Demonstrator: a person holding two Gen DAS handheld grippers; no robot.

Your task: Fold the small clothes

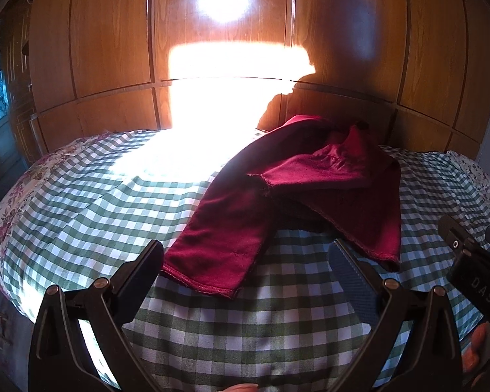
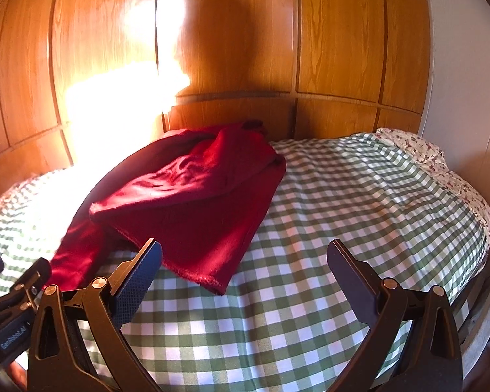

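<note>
A small dark red pair of trousers [image 1: 297,189] lies crumpled on the green-and-white checked bed cover [image 1: 245,326], its upper part folded over, two legs pointing toward me. It also shows in the right wrist view [image 2: 192,202]. My left gripper [image 1: 245,261] is open and empty, just short of the hem of the left leg [image 1: 209,261]. My right gripper [image 2: 245,258] is open and empty, its left finger [image 2: 140,277] near the hem of the right leg [image 2: 212,261]. The right gripper's body shows at the right edge of the left wrist view [image 1: 473,271].
A wooden panelled wardrobe [image 1: 114,49] stands behind the bed, with a bright sun patch [image 1: 232,98] on it and on the cover. A floral sheet [image 2: 441,163] edges the bed. The bed's edge drops off at right [image 2: 486,261].
</note>
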